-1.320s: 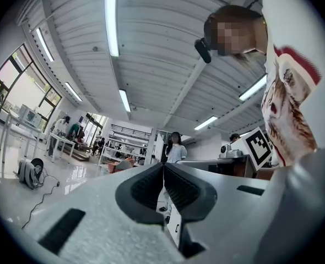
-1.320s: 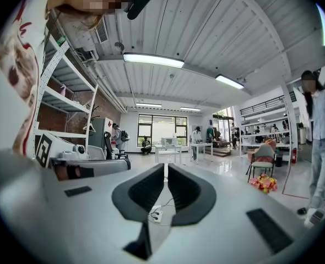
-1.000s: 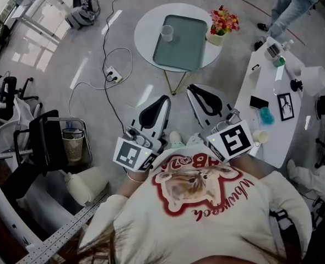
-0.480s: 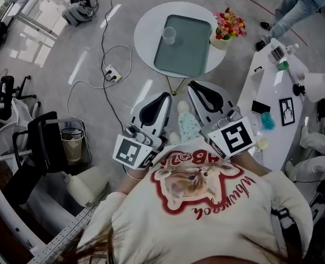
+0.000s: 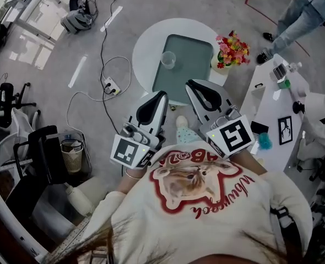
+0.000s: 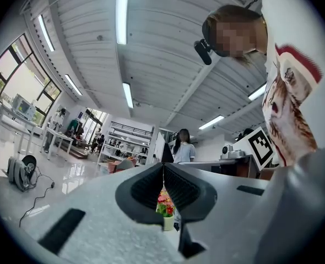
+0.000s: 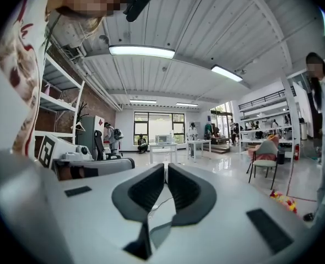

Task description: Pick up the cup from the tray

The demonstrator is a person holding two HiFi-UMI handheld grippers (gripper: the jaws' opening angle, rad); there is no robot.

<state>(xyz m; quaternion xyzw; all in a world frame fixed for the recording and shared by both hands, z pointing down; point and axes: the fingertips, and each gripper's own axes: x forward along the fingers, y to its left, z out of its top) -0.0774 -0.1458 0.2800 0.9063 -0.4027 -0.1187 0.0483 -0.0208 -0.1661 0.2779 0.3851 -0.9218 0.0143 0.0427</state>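
Note:
A clear cup (image 5: 168,59) stands upright on the left side of a grey-green tray (image 5: 194,51), which lies on a round white table (image 5: 146,43). My left gripper (image 5: 162,94) is held level at the table's near edge, shut and empty, short of the cup. Beside it my right gripper (image 5: 189,83) reaches over the tray's near end, also shut on nothing. In the left gripper view the left gripper (image 6: 163,168) shows closed jaws with a flower pot (image 6: 164,206) beyond. In the right gripper view the right gripper (image 7: 166,170) is closed; the cup is hidden.
A pot of red and yellow flowers (image 5: 231,44) stands at the table's right edge. To the right is a long white desk (image 5: 270,100) with small items. A person in jeans (image 5: 303,12) stands far right. A power strip (image 5: 112,84) with cables and a waste basket (image 5: 72,148) are left.
Both grippers have advanced together toward the round table, which now sits closer and lower in the head view. Their jaws stayed shut.

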